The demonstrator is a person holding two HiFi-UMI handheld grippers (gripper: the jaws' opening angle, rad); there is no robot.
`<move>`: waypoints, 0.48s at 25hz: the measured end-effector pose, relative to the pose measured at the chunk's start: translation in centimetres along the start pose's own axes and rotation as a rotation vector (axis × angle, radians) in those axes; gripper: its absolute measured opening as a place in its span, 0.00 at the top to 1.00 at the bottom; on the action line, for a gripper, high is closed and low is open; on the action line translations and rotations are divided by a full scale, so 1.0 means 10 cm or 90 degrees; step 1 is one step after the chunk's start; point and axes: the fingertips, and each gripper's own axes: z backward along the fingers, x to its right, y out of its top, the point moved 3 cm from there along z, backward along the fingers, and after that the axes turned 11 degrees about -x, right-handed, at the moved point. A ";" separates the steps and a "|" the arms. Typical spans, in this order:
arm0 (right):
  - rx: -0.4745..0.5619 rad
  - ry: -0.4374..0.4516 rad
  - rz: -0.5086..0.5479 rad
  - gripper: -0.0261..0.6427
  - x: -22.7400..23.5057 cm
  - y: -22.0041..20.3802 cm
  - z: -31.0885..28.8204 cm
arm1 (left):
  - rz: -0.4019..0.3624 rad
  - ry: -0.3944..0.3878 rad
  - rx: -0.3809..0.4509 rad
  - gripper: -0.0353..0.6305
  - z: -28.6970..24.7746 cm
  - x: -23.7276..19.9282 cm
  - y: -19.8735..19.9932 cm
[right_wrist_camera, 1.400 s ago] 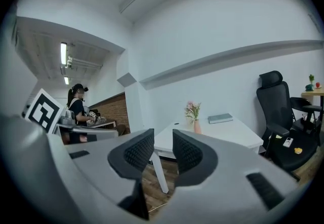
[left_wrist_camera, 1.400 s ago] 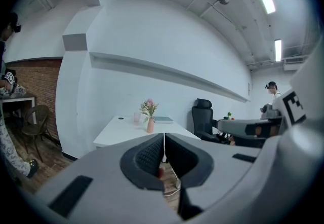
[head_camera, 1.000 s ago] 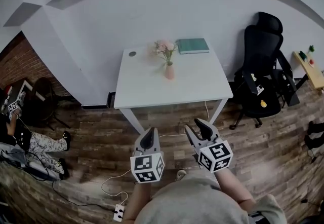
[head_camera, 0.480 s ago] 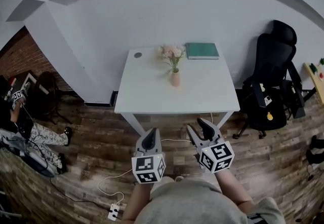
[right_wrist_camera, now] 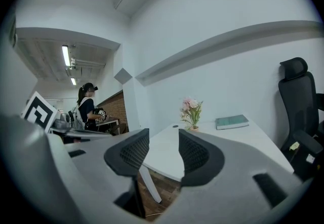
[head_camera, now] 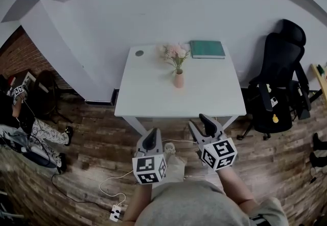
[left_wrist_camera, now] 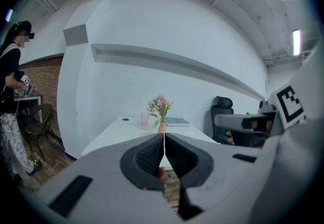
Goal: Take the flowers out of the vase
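A small pink vase (head_camera: 178, 80) stands near the middle of the white table (head_camera: 148, 97), with pink flowers (head_camera: 174, 51) and green stems upright in it. The flowers (left_wrist_camera: 160, 105) show far ahead in the left gripper view, and the flowers (right_wrist_camera: 191, 108) show far off in the right gripper view too. My left gripper (head_camera: 151, 138) hangs over the floor short of the table's near edge, jaws shut with nothing between them. My right gripper (head_camera: 201, 127) is beside it, open and empty.
A green book (head_camera: 207, 48) lies at the table's far right corner. A small round dark item (head_camera: 139, 53) sits at the far left. A black office chair (head_camera: 278, 79) stands right of the table. A person (head_camera: 23, 128) sits at the far left. A cable and power strip (head_camera: 117, 213) lie on the floor.
I have come closer to the table, which now sits nearer and more central in the head view. Both grippers moved forward with me.
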 end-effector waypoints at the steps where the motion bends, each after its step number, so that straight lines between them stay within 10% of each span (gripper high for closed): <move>1: 0.001 -0.001 0.002 0.70 0.03 0.03 -0.06 | 0.000 0.000 0.001 0.93 -0.06 -0.03 0.03; 12: -0.005 -0.028 0.010 0.69 0.50 0.38 -0.89 | -0.011 -0.020 0.009 0.93 -0.89 -0.34 0.52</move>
